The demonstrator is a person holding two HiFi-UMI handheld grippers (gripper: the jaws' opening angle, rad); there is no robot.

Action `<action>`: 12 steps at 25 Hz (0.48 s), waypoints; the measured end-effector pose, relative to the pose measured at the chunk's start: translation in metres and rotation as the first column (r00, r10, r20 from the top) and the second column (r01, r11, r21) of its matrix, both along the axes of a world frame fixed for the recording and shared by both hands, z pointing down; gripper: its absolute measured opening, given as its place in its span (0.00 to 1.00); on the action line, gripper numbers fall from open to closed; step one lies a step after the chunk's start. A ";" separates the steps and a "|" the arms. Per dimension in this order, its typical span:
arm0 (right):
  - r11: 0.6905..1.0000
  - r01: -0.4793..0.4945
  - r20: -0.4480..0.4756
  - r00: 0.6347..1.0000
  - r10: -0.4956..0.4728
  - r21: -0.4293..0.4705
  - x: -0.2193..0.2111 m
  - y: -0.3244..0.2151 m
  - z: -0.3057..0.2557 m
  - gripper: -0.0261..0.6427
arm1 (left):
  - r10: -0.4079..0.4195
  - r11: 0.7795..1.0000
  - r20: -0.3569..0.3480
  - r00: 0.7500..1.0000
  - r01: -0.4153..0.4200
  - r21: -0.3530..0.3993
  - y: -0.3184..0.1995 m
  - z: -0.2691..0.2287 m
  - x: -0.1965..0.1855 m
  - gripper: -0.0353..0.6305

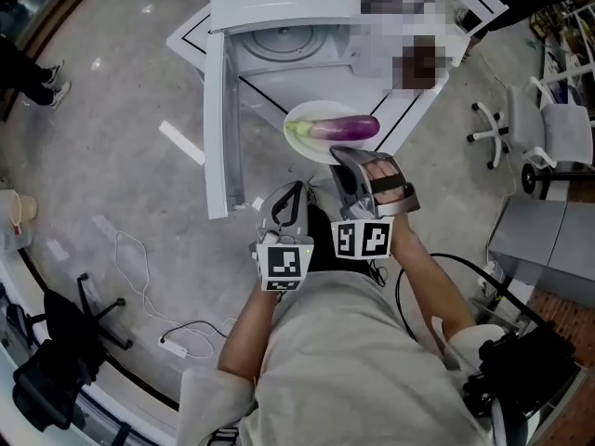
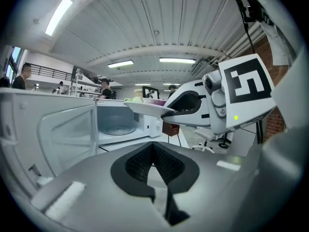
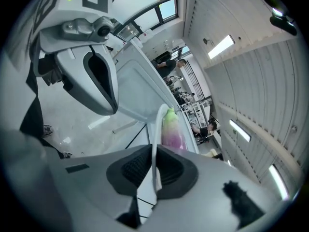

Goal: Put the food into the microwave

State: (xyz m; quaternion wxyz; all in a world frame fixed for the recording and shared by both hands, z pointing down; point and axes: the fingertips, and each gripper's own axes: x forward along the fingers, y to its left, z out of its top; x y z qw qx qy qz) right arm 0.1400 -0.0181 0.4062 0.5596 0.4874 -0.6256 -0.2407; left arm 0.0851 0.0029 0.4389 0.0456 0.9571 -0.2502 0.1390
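right tongs [image 3: 155, 166]: clamped on rim of plate [image 1: 302, 117], eggplant [image 1: 344, 127] carried | left tongs [image 2: 153, 148]: jaws together, nothing held | microwave [image 1: 279, 40]: door open

We can read no words, letters or numbers anywhere. The only signs are black and white square patterns. In the head view, one is on the left cube [image 1: 284, 265], below the plate [image 1: 302, 145]. Two more are on the right cube [image 1: 361, 240], also below the plate. In the left gripper view, one shows to the right of the plate. They spell nothing.
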 end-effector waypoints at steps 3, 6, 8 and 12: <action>0.998 0.047 0.004 0.999 -0.047 -0.035 0.016 -0.020 0.012 0.09 | -0.058 0.998 0.008 0.998 0.059 -0.026 -0.020 0.011 0.016 0.06; 0.995 0.083 0.017 0.997 -0.082 -0.054 0.030 -0.045 0.017 0.09 | -0.098 0.995 0.027 0.995 0.099 -0.035 -0.042 0.017 0.029 0.06; 0.993 0.098 0.017 0.995 -0.097 -0.060 0.040 -0.064 0.022 0.09 | -0.118 0.992 0.032 0.992 0.119 -0.041 -0.056 0.021 0.038 0.06; 0.988 0.136 0.022 0.991 -0.135 -0.068 0.053 -0.097 0.037 0.09 | -0.161 0.985 0.045 0.986 0.163 -0.060 -0.078 0.032 0.047 0.06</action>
